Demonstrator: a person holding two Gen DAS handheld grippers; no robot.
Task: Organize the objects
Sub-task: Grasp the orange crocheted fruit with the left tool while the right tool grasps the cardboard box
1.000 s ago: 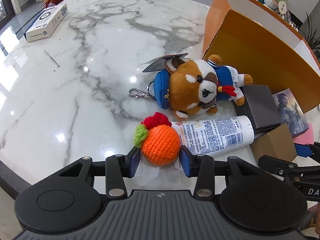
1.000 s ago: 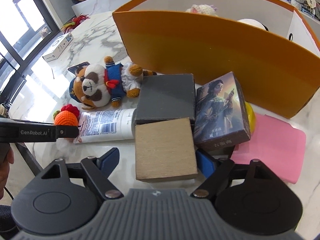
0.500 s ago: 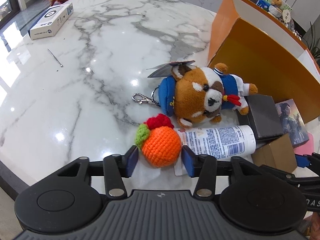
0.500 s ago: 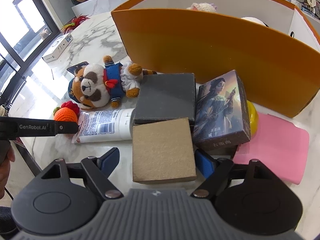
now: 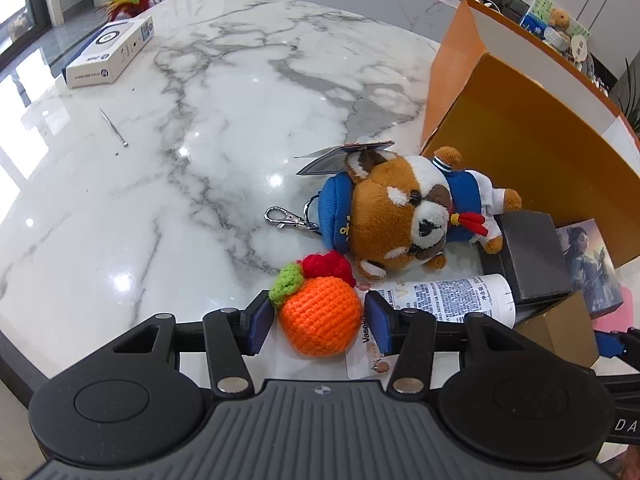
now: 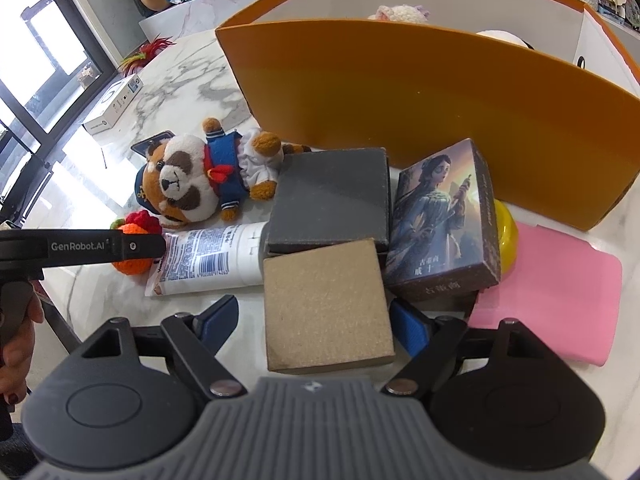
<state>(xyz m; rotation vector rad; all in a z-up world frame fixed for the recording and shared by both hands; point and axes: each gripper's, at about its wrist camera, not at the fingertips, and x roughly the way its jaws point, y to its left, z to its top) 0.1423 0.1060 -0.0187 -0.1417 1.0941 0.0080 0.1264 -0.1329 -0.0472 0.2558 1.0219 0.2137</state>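
Note:
My left gripper is shut on the orange crochet fruit, its blue pads against both sides. The fruit also shows in the right wrist view, partly behind the left gripper's finger. My right gripper is open around a tan cardboard box; its pads stand a little off the box's sides. A plush red panda and a lotion tube lie beside the fruit. A dark grey box and a picture box lie behind the tan box.
A big orange bin stands behind the pile, with soft toys inside. A pink pad and a yellow object lie at right. A white box and a thin pin lie far left on the marble table.
The left gripper has lifted slightly with the crochet fruit, which now sits clear of the tube's end. The right gripper has edged forward around the tan box.

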